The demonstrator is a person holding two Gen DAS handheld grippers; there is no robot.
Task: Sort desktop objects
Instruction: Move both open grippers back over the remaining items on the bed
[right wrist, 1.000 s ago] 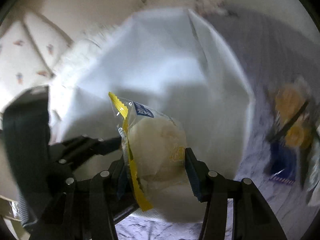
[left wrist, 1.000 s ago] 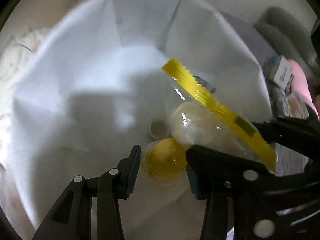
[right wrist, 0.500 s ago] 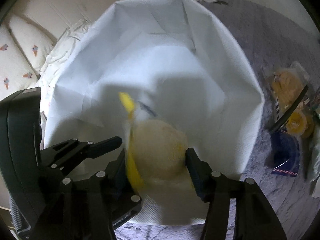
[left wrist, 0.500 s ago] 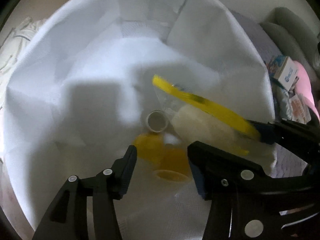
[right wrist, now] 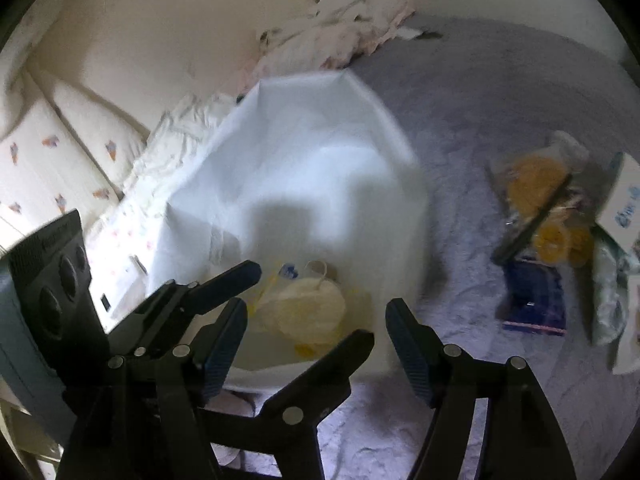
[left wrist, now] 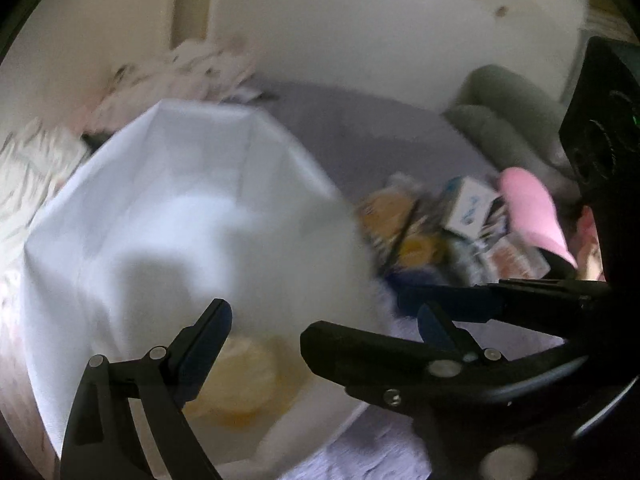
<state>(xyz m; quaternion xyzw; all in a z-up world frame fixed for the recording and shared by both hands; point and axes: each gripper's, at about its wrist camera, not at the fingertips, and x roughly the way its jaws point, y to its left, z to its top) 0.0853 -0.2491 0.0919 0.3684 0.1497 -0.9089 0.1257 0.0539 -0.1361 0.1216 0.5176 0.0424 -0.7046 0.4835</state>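
Looking down both cameras, I had two grippers in play, and each was widening its jaws with nothing between the pads. My left gripper (left wrist: 266, 330) hung over the near rim of the white bin (left wrist: 180, 208), its fingers spread far apart; my right gripper (right wrist: 316, 322) stood above the same rim, its fingers also apart and bare.

Inside the bin, at six o'clock in both views, I counted one bread packet (right wrist: 310, 306): a pale, round bun in clear wrap with a yellow edge strip, lying on the bin's floor. Beside it sat yellow jelly cups (right wrist: 312, 348), blurred, so I could not count them surely. In the left view the same pile showed only as a pale yellow smear (left wrist: 240, 380).

Farther off, at three o'clock on the grey blanket (right wrist: 480, 100), lay a heap of snacks (right wrist: 548, 216): two orange-yellow rounds in clear wrap, one dark blue pack (right wrist: 534, 300) and one white box (right wrist: 624, 200). At twelve o'clock lay a crumpled white cloth (right wrist: 344, 20).
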